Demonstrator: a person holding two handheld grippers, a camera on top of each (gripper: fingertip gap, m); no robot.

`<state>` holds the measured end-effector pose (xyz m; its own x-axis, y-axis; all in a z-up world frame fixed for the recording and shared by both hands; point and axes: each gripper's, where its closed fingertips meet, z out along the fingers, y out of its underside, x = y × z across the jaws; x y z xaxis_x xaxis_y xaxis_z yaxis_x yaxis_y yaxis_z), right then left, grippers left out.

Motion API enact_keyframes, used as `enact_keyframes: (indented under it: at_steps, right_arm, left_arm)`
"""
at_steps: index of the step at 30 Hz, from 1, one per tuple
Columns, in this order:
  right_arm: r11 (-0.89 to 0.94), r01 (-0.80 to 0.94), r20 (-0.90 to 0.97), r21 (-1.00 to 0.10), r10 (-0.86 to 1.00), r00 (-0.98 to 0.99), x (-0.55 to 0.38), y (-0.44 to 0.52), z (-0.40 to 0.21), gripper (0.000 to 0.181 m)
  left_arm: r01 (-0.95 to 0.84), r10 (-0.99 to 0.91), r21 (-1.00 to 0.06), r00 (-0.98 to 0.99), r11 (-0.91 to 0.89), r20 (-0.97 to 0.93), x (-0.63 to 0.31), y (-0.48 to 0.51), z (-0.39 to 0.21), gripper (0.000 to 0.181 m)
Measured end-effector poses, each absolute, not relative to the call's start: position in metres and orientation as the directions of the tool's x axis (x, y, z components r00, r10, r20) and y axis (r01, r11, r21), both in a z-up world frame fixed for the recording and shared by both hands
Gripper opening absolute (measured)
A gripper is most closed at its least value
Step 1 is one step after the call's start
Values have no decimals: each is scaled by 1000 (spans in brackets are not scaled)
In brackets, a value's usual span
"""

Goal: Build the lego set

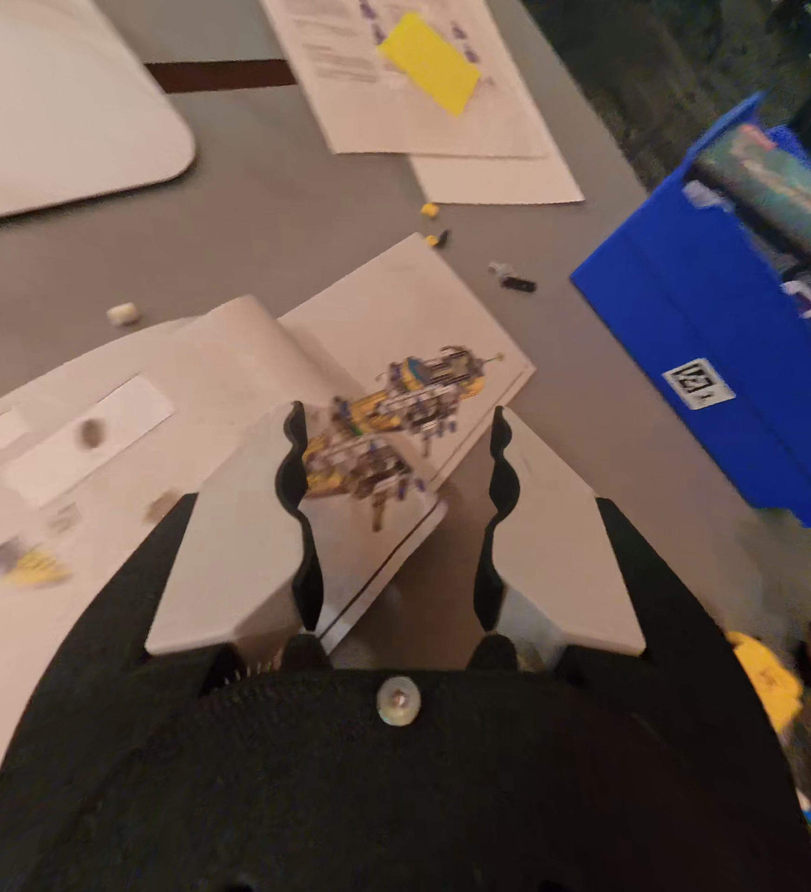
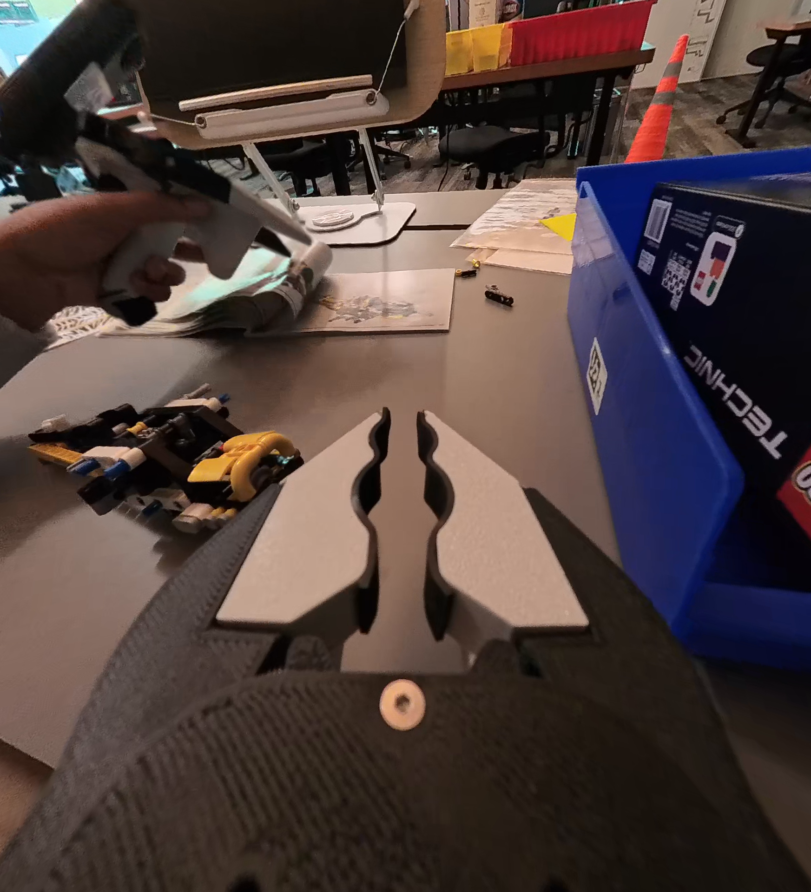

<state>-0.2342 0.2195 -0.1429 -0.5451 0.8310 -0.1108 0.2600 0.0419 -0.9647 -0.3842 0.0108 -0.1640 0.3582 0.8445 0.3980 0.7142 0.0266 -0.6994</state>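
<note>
- Fingers of the left gripper [image 1: 398,420] stood wide apart with nothing between them, hanging over the open instruction booklet [image 1: 408,338] on the grey table [image 1: 258,227].
- Between those fingers showed the booklet's printed picture of a yellow and black model; whether the tips touched the page could not be told from the blurred left wrist view.
- From the right wrist view, the left gripper [image 2: 297,241] was held in a hand [image 2: 31,256] above the booklet [image 2: 384,299], next to its raised, curling pages.
- The right gripper [image 2: 402,416] was narrowed to a slim gap, its fingers not quite meeting and holding nothing, low over bare table [image 2: 466,376].
- The partly built lego model [image 2: 162,458], black, yellow and white with blue pins, lay on the table just left of the right gripper's left finger, near it but apart from it as far as could be seen.
- A blue bin [image 2: 645,434] holding the dark lego box [image 2: 756,338] stood to the right of the right gripper.
- Small loose pieces [image 1: 512,277] lay between the booklet and the bin [image 1: 712,338], with a yellow piece [image 1: 430,209] beside loose sheets of paper [image 1: 442,120].
- A white monitor stand [image 2: 360,222] sat at the far side of the table.
</note>
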Motion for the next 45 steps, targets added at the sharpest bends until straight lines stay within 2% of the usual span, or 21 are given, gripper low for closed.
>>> enact_keyframes:
  at_steps: [6,9,13,16,21,23,28,31,34,39,42,45]
  right_arm:
    - [32,266,-123,-964,829,-546,-234,220,-143,10]
    - [59,245,-97,-968,810,-578,-233,210,-139,16]
    - [294,110,124,-949,674,-729,-244,157,-124,19]
    - [428,-49,296,-902,532,-793,-268,109,-108,18]
    - [592,-145,336,-793,227,-914,-300,21,-135,26]
    - [666,-180,373,-724,158,-914,-314,3,-152,33]
    - [711,-362,533,-603,21,-846,-320,-25,-161,25]
    - [744,-403,572,-533,-34,-819,-324,-31,-172,26]
    - [746,-387,598,-543,19,-802,-337,-31,-168,15]
    - [648,-223,483,-729,255,-838,-361,-12,-149,11]
    - [554,5,269,-832,411,-871,-379,13,-158,25]
    - [409,273,-45,-871,486,-873,-385,36,-176,34]
  left_arm:
    - [752,693,-659,484,-17,535,-390,67,-151,72]
    - [715,649,-696,497,69,576,-392,51,-119,65]
    - [557,645,-787,504,265,574,-395,-9,-39,59]
    - [491,650,-793,476,361,592,-389,-47,-12,58]
    - [488,634,-775,463,401,620,-386,-69,-8,59]
    - [490,633,-777,467,396,617,-385,-72,-7,59]
    - [478,653,-793,469,378,594,-386,-78,-5,59]
    - [477,647,-791,471,384,599,-387,-79,-5,59]
    - [483,636,-786,478,385,606,-386,-78,-4,59]
    - [461,645,-796,479,393,596,-384,-83,2,59]
    - [453,645,-798,480,398,594,-383,-84,5,59]
    - [444,656,-806,480,391,582,-382,-84,7,59]
